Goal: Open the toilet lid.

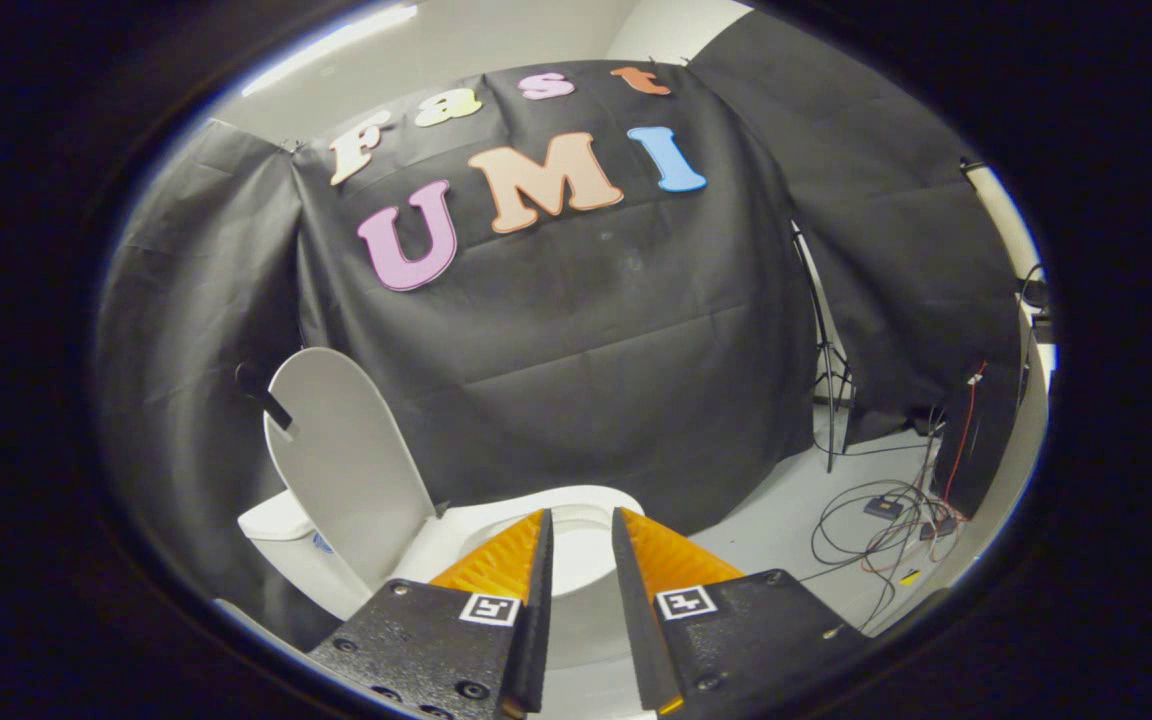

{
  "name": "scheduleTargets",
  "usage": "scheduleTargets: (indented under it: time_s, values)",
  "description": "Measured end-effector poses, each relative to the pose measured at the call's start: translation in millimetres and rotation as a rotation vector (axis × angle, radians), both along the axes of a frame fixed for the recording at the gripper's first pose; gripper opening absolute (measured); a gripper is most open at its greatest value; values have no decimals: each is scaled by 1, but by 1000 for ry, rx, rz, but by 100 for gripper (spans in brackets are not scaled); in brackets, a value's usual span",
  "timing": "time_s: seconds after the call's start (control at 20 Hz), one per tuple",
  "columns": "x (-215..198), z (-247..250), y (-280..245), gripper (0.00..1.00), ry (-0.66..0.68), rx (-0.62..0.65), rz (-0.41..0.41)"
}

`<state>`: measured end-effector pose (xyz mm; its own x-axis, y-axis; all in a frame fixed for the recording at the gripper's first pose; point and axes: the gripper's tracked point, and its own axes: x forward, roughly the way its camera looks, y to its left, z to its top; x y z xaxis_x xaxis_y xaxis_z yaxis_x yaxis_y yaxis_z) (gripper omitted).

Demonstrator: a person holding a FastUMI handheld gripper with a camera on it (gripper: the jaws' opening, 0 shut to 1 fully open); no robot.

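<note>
A white toilet lid (346, 460) stands raised in the lower left of the frame, tilted back against the black cloth booth wall (586, 340), with a small dark tab (264, 395) sticking out from its upper left edge. Below and to the right of it, the white toilet seat (591, 497) curves across the lower middle, its opening exposed. The gripper (581, 545) sits at the bottom centre, its jaws spread apart with nothing between them; the seat and bowl show through the gap. The orange ribbed fingers (501, 560) point toward the seat rim, apart from the lid.

Judging from how things lie, the task looks essentially done: the lid is up and the jaws hold nothing. Little seems left beyond drawing away.

A white cistern (281, 525) peeks out behind the lid's base at lower left, mostly hidden. The near part of the bowl is covered by the black gripper body. At lower right, on the pale floor (786, 520), loose cables (876, 520) and a thin stand (826, 370) sit well apart from the toilet; the small items among the cables are too small to identify. The lid's hinge cannot be made out
</note>
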<state>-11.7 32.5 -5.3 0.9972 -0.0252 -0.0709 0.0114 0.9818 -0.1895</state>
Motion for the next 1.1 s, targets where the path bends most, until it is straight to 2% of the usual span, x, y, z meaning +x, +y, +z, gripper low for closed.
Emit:
scheduleTargets:
  time_s: [0.35, 1.1]
  values:
    - [-2, 10, 2, 35, -34, 14, 10]
    - [0, 8, 3, 35, -17, 22, 21]
